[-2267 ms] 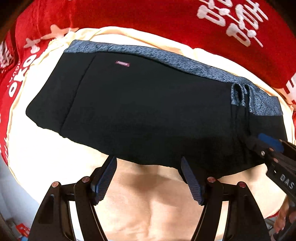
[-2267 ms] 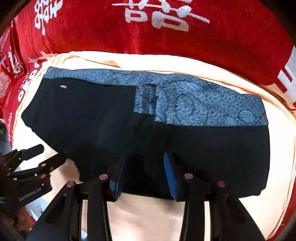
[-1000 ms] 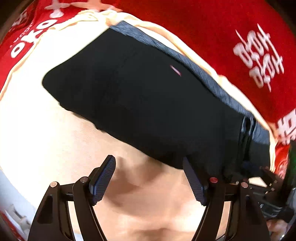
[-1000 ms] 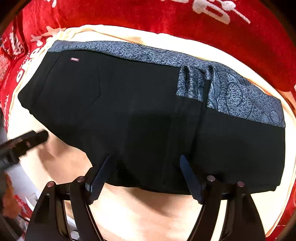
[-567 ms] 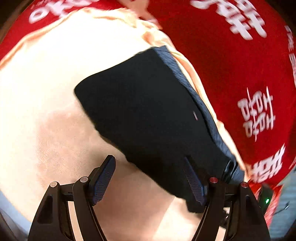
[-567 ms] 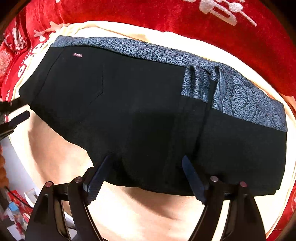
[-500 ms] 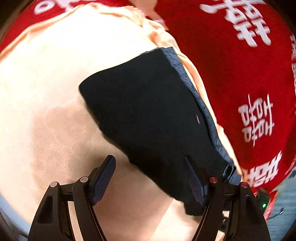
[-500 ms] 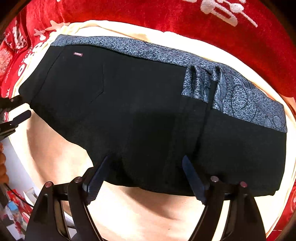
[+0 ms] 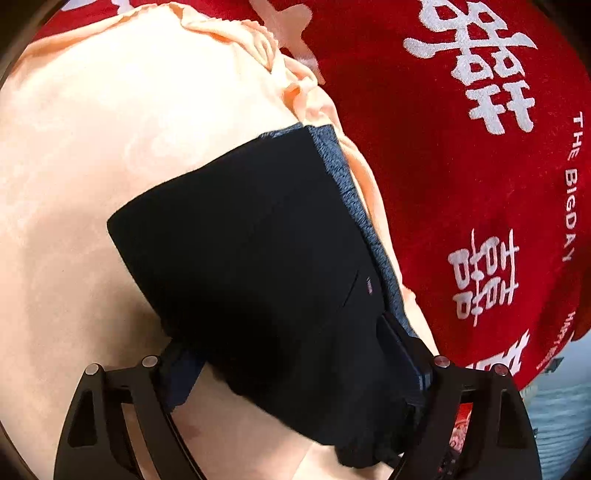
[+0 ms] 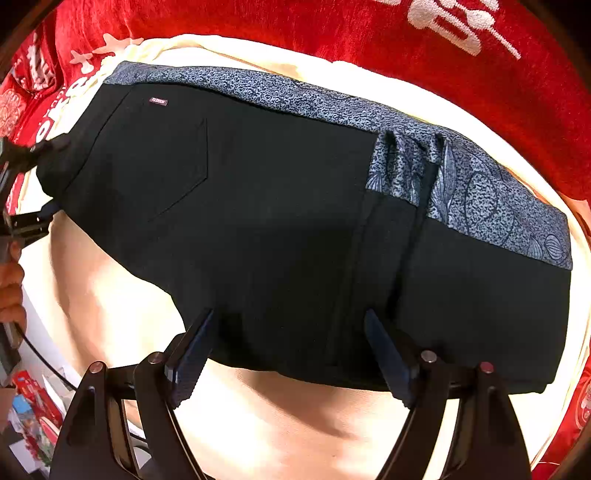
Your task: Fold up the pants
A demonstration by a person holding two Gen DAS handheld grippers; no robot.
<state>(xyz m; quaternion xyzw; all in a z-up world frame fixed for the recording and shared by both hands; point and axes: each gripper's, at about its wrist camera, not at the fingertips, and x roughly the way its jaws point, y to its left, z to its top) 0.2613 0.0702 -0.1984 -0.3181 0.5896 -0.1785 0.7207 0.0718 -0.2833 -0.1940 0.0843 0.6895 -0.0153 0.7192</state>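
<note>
Black pants point(image 10: 280, 221) with a blue-grey patterned waistband point(image 10: 295, 99) lie folded into a long strip on a cream cloth point(image 10: 295, 421). My right gripper point(image 10: 288, 350) is open at the strip's near edge, its jaws straddling the black fabric. My left gripper point(image 9: 291, 365) is open at the strip's left end point(image 9: 258, 258), one jaw on each side of the cloth. The left gripper also shows at the left edge of the right wrist view point(image 10: 26, 192), against that end of the pants.
A red blanket point(image 10: 332, 29) with white characters surrounds the cream cloth point(image 9: 92, 129) on the far side and the right point(image 9: 461, 184). Small packets and clutter point(image 10: 29, 417) lie off the near left edge. A hand point(image 10: 11, 295) holds the left gripper.
My left gripper swung round to the strip's left end and moved in, so the fabric now lies between its jaws. The right gripper opened earlier and has stayed at the near edge.
</note>
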